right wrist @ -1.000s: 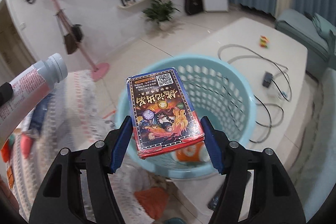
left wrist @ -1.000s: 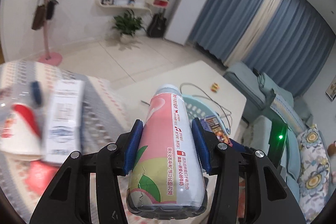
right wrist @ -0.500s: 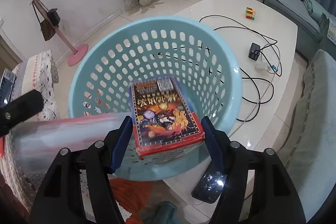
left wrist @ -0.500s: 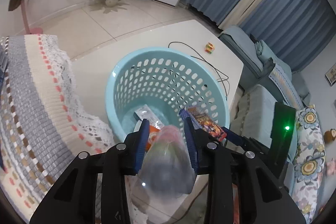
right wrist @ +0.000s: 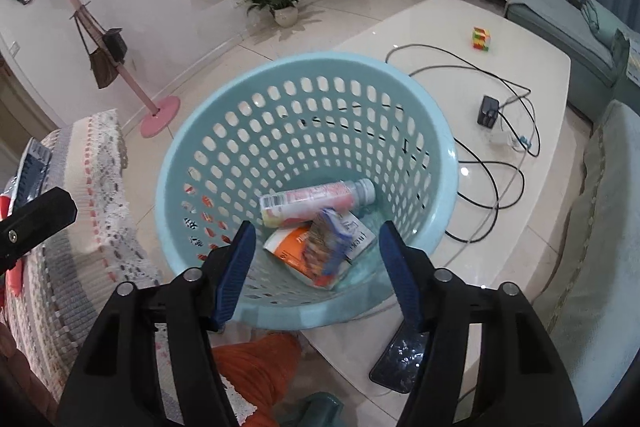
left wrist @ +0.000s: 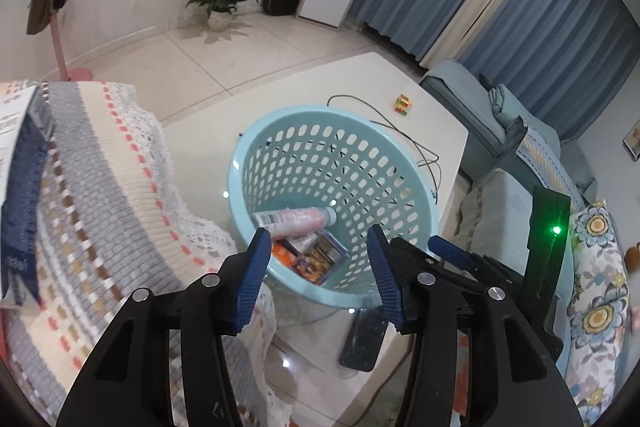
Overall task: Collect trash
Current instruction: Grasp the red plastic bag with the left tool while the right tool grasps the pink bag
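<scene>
both grippers' jaws spread and empty above the basket [right wrist: 436,131], bottle [right wrist: 316,201] and box [right wrist: 324,251] inside

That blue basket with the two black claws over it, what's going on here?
A person is tidying up trash using two handheld grippers. Both the left gripper and the right gripper hang open and empty above the blue basket on the white table. In the basket lie a pink bottle on its side, a colourful card box and an orange packet. A phone sits at the table edge.
</scene>
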A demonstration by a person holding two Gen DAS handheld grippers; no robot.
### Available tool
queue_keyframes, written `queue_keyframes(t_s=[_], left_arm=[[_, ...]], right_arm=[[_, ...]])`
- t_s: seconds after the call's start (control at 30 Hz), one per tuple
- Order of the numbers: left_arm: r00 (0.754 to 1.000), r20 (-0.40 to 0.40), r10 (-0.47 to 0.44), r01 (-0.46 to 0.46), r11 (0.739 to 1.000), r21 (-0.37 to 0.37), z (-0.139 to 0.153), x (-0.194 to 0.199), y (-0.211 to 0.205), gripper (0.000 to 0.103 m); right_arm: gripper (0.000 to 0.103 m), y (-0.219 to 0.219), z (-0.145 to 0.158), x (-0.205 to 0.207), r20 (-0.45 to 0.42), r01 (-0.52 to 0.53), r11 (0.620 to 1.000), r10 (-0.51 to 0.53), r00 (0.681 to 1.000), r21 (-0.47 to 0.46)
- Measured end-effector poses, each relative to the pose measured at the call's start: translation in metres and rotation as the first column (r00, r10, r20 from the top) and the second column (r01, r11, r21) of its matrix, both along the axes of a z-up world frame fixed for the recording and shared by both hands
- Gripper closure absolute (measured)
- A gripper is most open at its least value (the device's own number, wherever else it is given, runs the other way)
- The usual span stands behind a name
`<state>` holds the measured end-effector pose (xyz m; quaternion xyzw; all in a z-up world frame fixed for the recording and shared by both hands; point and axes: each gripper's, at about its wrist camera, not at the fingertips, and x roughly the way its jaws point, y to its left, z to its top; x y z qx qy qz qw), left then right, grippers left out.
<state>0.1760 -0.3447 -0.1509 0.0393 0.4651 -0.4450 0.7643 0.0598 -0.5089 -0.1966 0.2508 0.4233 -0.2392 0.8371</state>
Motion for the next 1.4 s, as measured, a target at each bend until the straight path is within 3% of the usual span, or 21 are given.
queue_keyframes(t_s=[0.27,0.5,0.83,1.03,1.17,1.4], left_arm=[[0.999,0.031,0.028,-0.026,0.998,-0.049,0.025,-0.009,0.033,0.052],[0.993,0.108,0.048,-0.037,0.994,-0.099,0.051,-0.029,0.077,0.044],[0.964,0.182,0.196,-0.17,0.974,-0.151,0.081,-0.034,0.176,0.042],[0.927,0.18,0.329,-0.295,0.936,-0.193,0.088,-0.029,0.249,0.04],[0.899,0.139,0.415,-0.378,0.897,-0.229,0.085,-0.023,0.303,0.038],[0.814,0.093,0.574,-0.541,0.806,-0.24,0.076,-0.01,0.389,0.026]], right_arm=[[0.045,0.027,0.025,0.001,0.049,-0.051,0.998,0.053,0.997,-0.036],[0.045,0.065,0.055,0.006,0.106,-0.122,0.989,0.13,0.986,-0.079],[0.045,0.148,0.087,0.037,0.153,-0.275,0.951,0.296,0.943,-0.143],[0.045,0.198,0.098,0.055,0.159,-0.353,0.92,0.379,0.912,-0.168],[0.044,0.225,0.102,0.063,0.166,-0.395,0.903,0.421,0.892,-0.168],[0.035,0.268,0.098,0.084,0.158,-0.461,0.874,0.482,0.862,-0.152]])
